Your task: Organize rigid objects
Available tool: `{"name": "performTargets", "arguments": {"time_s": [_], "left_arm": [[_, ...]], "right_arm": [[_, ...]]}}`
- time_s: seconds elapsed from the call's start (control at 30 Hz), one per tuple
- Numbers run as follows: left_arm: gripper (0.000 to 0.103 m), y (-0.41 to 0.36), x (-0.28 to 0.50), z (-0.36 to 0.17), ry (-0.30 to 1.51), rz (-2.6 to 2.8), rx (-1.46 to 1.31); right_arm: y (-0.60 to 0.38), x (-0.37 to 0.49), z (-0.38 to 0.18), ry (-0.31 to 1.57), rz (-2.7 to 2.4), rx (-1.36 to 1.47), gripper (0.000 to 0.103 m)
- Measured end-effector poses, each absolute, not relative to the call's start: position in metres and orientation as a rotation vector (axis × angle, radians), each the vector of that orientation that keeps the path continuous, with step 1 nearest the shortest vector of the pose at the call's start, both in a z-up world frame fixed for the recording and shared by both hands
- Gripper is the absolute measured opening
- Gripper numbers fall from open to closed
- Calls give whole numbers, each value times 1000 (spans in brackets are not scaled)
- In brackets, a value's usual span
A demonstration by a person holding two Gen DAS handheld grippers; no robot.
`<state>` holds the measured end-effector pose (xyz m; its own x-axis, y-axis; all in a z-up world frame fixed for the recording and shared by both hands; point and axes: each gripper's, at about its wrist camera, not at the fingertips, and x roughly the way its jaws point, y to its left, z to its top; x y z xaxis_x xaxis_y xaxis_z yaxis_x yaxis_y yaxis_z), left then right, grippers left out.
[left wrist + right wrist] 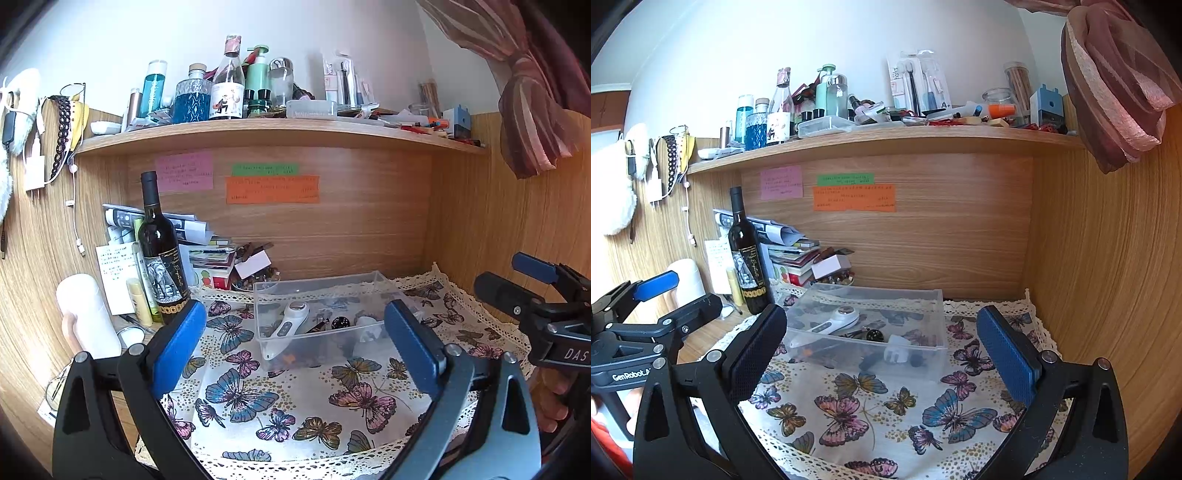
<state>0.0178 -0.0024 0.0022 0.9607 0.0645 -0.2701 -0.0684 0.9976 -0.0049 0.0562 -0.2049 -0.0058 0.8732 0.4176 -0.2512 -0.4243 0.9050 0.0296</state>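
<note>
A clear plastic box (376,286) (923,297) stands on the butterfly cloth (288,398) (871,410) at the back of the desk. In it lie a white handheld device (290,321) (834,321), a white plug (897,350) and several small dark items (340,322). My left gripper (295,350) is open and empty, held in front of the box. My right gripper (882,354) is open and empty, also in front of the box. Each gripper shows at the edge of the other's view, the right (535,280) and the left (665,295).
A dark wine bottle (159,254) (746,254) stands left of the box, with a white cylinder (86,314), papers and books (207,251) beside it. A cluttered shelf (280,133) (886,136) runs above. A wooden wall (1108,258) closes the right side.
</note>
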Motion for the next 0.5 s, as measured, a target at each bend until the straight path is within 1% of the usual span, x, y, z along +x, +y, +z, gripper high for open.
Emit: {"name": "performTargets", "arguments": {"time_s": [0.5], "left_arm": [[98, -3, 18, 2, 275, 68, -16]], "right_arm": [[-205, 56, -4, 261, 440, -24, 103]]}}
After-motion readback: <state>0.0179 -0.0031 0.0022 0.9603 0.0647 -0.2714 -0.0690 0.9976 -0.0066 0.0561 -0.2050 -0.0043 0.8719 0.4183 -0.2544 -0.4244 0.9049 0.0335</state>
